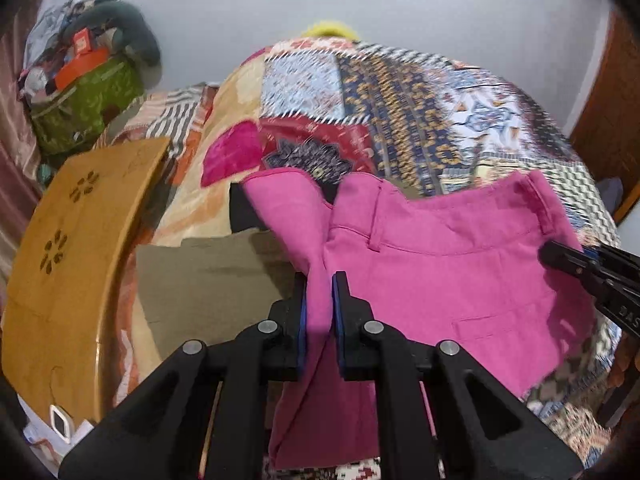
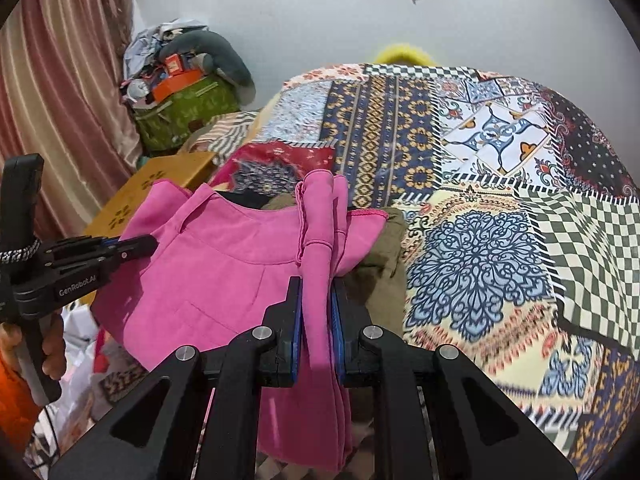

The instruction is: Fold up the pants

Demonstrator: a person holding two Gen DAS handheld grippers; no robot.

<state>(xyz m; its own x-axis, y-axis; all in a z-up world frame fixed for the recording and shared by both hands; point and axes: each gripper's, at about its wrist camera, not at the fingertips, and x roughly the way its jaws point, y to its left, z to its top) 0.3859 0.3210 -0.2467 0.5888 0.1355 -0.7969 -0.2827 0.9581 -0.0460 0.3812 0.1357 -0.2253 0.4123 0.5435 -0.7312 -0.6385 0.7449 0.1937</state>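
Note:
The pink pants point(image 1: 448, 276) hang in the air above the bed, waistband up and stretched between both grippers. My left gripper point(image 1: 320, 280) is shut on one end of the waistband; it also shows in the right wrist view point(image 2: 138, 246) at the left. My right gripper point(image 2: 316, 284) is shut on a bunched fold at the other end of the pants point(image 2: 224, 272); it also shows in the left wrist view point(image 1: 556, 256) at the right edge. The legs drop below both views.
A patchwork bedspread point(image 2: 480, 208) covers the bed. Olive-brown folded clothes point(image 1: 212, 280) and a dark garment point(image 1: 240, 212) lie under the pants. A wooden lap table point(image 1: 72, 248) stands at left, with a green bag point(image 2: 180, 112) piled with things and a curtain point(image 2: 60, 80) behind.

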